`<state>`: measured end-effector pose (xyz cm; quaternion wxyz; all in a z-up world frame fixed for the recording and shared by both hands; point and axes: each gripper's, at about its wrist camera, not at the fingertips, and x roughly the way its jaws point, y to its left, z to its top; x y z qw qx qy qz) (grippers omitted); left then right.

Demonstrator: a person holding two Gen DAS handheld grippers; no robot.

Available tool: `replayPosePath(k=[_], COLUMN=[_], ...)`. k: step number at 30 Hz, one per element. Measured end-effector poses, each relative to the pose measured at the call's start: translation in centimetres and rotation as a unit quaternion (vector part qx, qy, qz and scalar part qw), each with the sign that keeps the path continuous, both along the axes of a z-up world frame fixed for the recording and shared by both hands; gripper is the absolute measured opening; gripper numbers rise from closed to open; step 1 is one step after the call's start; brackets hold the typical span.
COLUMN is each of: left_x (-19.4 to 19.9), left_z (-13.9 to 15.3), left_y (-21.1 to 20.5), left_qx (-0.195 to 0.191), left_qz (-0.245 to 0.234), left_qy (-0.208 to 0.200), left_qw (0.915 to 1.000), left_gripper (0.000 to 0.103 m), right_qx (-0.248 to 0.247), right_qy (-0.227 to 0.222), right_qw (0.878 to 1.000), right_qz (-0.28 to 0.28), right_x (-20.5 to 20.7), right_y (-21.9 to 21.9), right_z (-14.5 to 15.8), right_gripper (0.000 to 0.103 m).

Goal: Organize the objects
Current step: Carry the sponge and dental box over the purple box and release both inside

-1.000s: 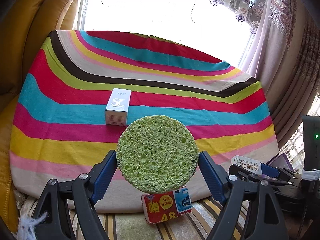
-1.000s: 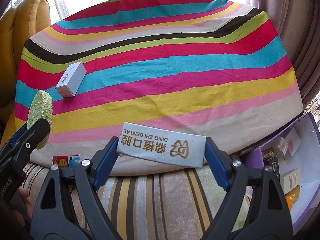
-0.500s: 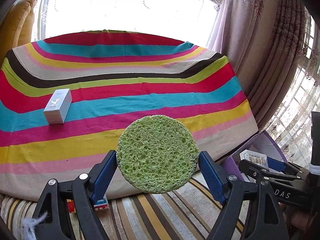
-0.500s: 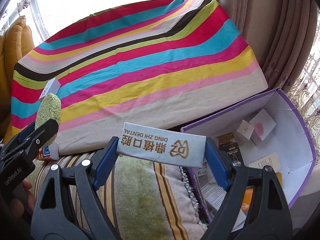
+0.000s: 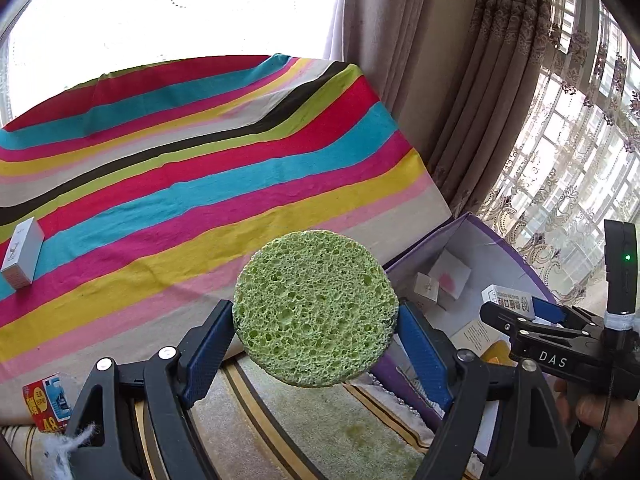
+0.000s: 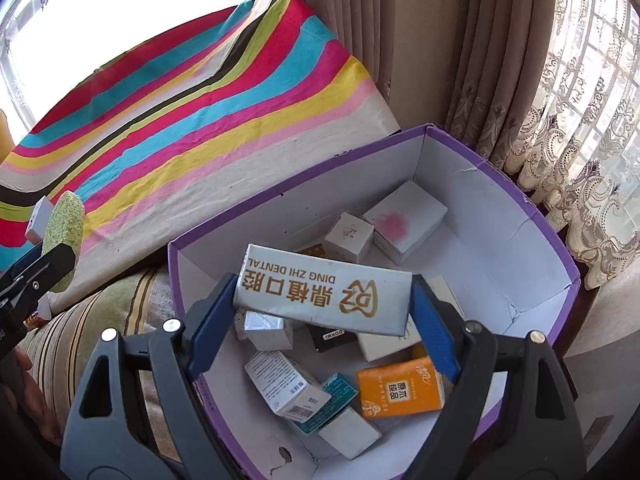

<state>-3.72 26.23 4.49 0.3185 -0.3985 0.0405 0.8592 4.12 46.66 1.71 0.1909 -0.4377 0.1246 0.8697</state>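
Note:
My left gripper (image 5: 315, 344) is shut on a round green sponge (image 5: 315, 307), held upright above the striped cushion edge, left of the purple box (image 5: 472, 222). My right gripper (image 6: 322, 312) is shut on a long white dental box (image 6: 322, 295) with gold lettering, hanging over the open purple box (image 6: 460, 140). That box holds several small cartons, among them an orange one (image 6: 400, 392). In the left wrist view the right gripper (image 5: 532, 312) shows at the right with the dental box (image 5: 508, 299); in the right wrist view the sponge (image 6: 64, 226) shows at the left edge.
A striped cloth (image 5: 200, 168) covers the table. On it lie a white carton (image 5: 20, 254) at the left and a red packet (image 5: 46, 402) at the near edge. Curtains (image 6: 480, 60) hang behind the box. A striped cushion (image 6: 80, 332) lies below.
Both grippers have swung to the right with their loads. The purple box has come under the right gripper, and the white carton has slid to the left edge.

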Motion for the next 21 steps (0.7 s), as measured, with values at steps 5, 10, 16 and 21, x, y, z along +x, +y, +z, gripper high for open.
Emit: replayPosePath(k=[5,10,16,21], left_x=[1.4,2.3,3.3,3.4], left_z=[-0.1,-0.4,-0.4,-0.4], left_y=[3.5,5.7,6.9,7.2], left_qx=[-0.01,-0.015,-0.012,-0.014], left_qz=[-0.041,-0.076,-0.104,-0.106], left_qy=[-0.003,-0.01,-0.01,-0.011], left_qw=[0.9991,0.997,0.9944,0.9942], left_gripper=[0.083,0.083,0.083,0.085], right_qx=[0.003,0.01,0.009,0.006], right_qy=[-0.003,-0.002,0.002,0.004], right_qw=[1.0,0.999,0.999,0.999], right_qz=[-0.023,-0.034,-0.046,-0.051], right_x=[1.6,2.6,3.0,3.1], right_y=[2.4,3.7,4.8,5.1], right_z=[-0.6,-0.6,-0.5,-0.4], right_gripper=[0.086,0.086,0.086,0.087])
